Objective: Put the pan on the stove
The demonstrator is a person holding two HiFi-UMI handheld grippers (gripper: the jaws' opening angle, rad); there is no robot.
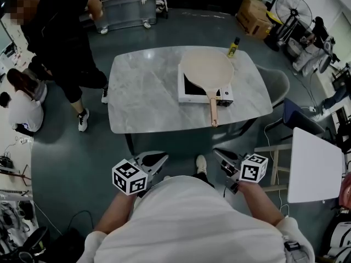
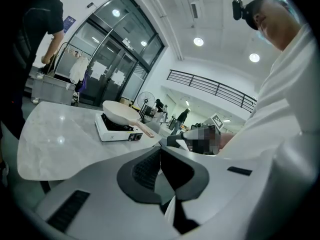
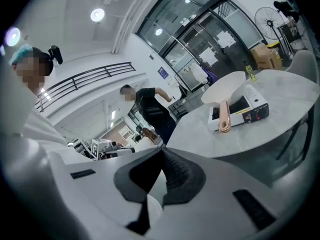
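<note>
Pan (image 1: 207,70) sits on the stove (image 1: 192,98) on the marble table (image 1: 142,86) in our head view, handle toward us. Our left gripper (image 1: 158,160) and right gripper (image 1: 222,158) hang near our waist, well apart from it. In the left gripper view, the jaws meet, empty. In the right gripper view, the jaws are likewise closed on nothing.
</note>
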